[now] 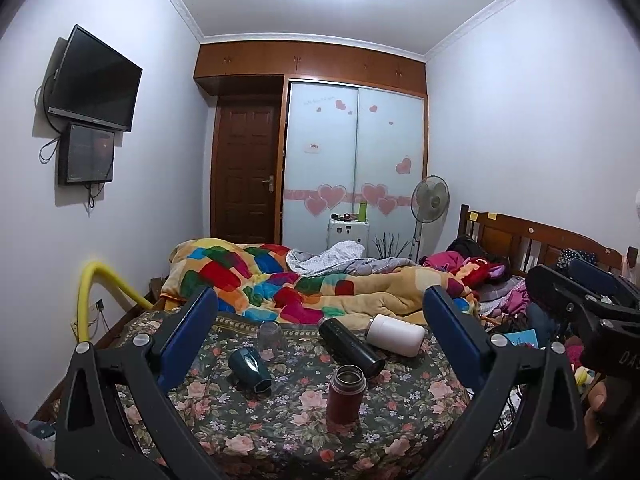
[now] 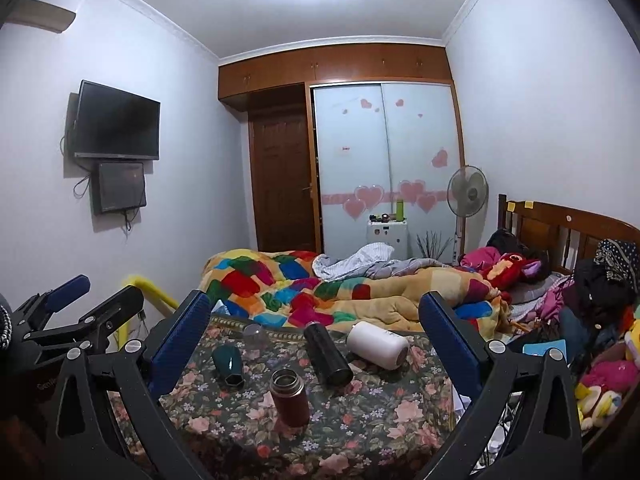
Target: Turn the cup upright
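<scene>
On a floral cloth (image 1: pixel 280 432) (image 2: pixel 360 420) stand and lie several cups. A dark red steel cup (image 1: pixel 346 394) (image 2: pixel 291 398) stands upright, mouth up. A black flask (image 1: pixel 351 348) (image 2: pixel 328 354), a white cup (image 1: pixel 396 335) (image 2: pixel 378 345) and a teal cup (image 1: pixel 250 369) (image 2: pixel 229 365) lie on their sides. A clear glass (image 1: pixel 270 336) (image 2: pixel 255 336) stands mouth down at the back left. My left gripper (image 1: pixel 320 332) and right gripper (image 2: pixel 314 332) are both open and empty, held back from the cups.
Behind the cloth a colourful quilt (image 1: pixel 280 280) covers a bed with a wooden headboard (image 1: pixel 540 240). Clothes and toys (image 2: pixel 592 320) pile at the right. A yellow tube (image 1: pixel 86 296) stands at the left. Wardrobe, door, fan and wall screens are far back.
</scene>
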